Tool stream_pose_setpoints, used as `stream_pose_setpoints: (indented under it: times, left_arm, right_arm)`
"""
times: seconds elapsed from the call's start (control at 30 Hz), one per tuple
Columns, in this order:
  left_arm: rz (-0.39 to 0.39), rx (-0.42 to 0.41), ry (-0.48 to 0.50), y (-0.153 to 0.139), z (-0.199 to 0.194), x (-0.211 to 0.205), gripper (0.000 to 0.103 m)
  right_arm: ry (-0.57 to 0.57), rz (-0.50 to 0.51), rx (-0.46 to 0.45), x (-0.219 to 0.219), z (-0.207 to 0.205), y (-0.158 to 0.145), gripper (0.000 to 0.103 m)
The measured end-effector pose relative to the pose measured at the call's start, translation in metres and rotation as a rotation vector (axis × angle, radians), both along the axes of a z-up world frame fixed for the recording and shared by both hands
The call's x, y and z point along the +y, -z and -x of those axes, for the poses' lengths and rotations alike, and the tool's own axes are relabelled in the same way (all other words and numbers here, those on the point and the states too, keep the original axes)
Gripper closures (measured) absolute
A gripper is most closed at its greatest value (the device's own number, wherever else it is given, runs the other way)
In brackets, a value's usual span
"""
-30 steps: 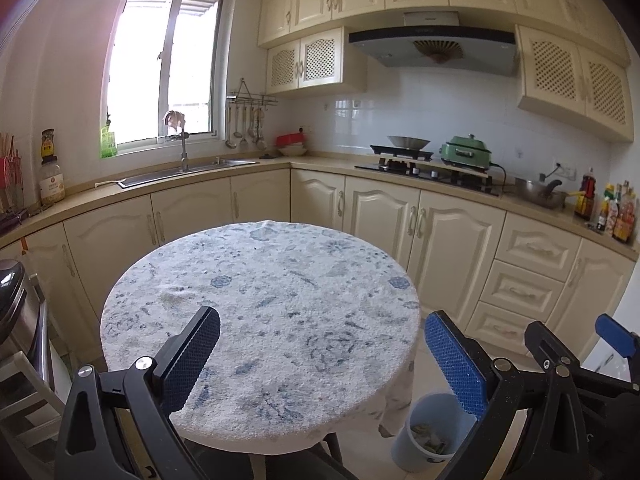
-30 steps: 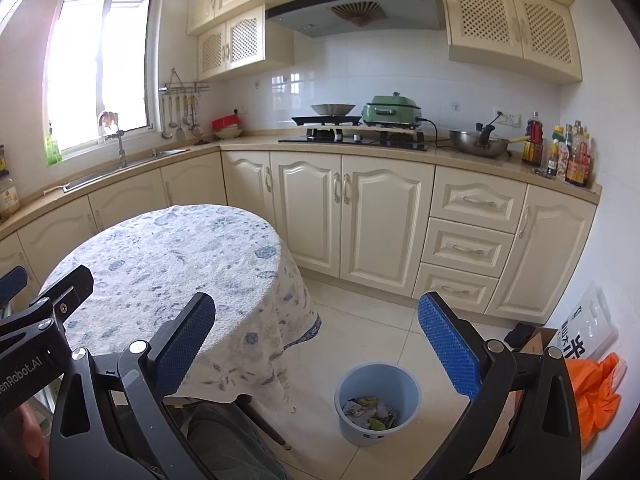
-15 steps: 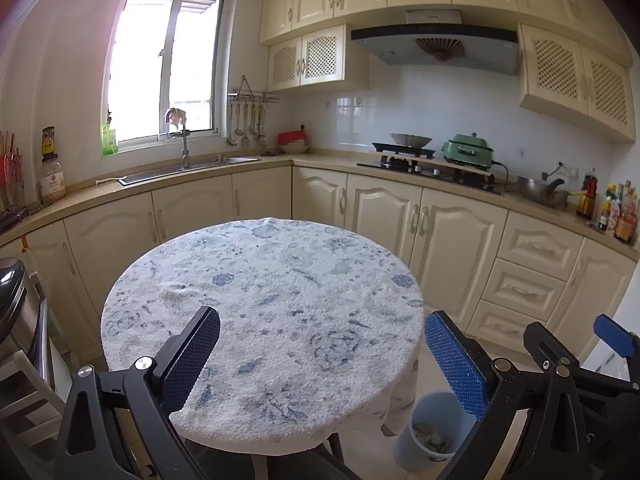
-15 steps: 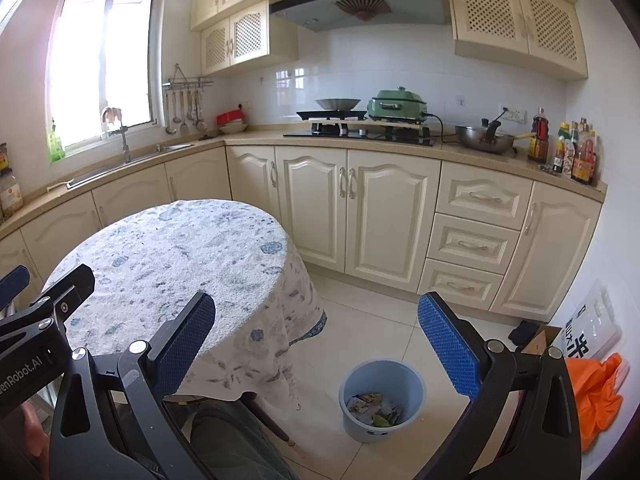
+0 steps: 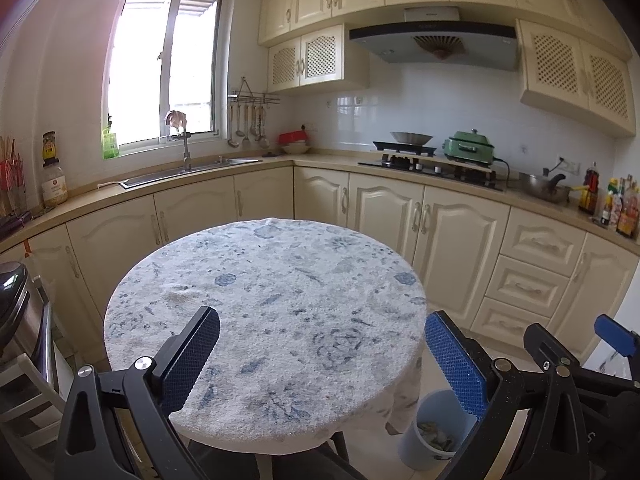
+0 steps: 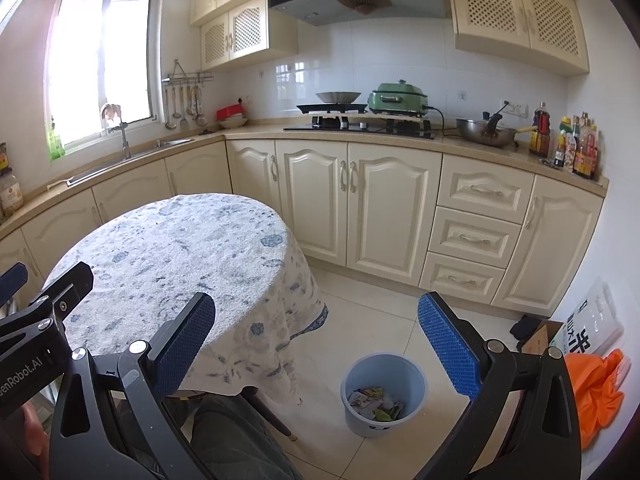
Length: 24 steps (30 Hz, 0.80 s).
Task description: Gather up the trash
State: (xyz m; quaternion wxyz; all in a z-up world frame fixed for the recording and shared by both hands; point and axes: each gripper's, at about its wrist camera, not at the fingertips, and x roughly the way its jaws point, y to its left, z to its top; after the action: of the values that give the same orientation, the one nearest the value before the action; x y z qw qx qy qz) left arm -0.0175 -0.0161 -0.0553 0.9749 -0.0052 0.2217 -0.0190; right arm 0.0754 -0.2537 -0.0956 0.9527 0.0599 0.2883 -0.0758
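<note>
A light blue trash bin [image 6: 383, 393] stands on the tiled floor right of the round table, with wrappers and paper scraps [image 6: 375, 400] inside. It also shows in the left wrist view [image 5: 434, 432], low behind the right finger. The round table [image 5: 264, 304] carries a white and blue patterned cloth and shows no loose trash on top. My left gripper [image 5: 320, 354] is open and empty above the table's near edge. My right gripper [image 6: 316, 346] is open and empty above the floor between table and bin.
Cream kitchen cabinets [image 6: 392, 204] wrap around the back and left. A cardboard box [image 6: 538, 336], a white bag [image 6: 592, 316] and an orange bag [image 6: 596, 388] lie on the floor at the right. A metal bin [image 5: 16, 312] stands at the left.
Both views have shifted slightly, so the table and bin sit a little differently in frame. Both grippers stay open and empty.
</note>
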Motion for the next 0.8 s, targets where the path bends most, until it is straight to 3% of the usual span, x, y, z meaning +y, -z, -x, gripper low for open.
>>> stream_pose_setpoints:
  times: [0.8]
  left_arm:
    - [0.006,-0.022,-0.004,-0.001,0.011,-0.001,0.002]
  right_arm:
    - [0.003,0.008,-0.005,0.001,0.004,-0.003,0.000]
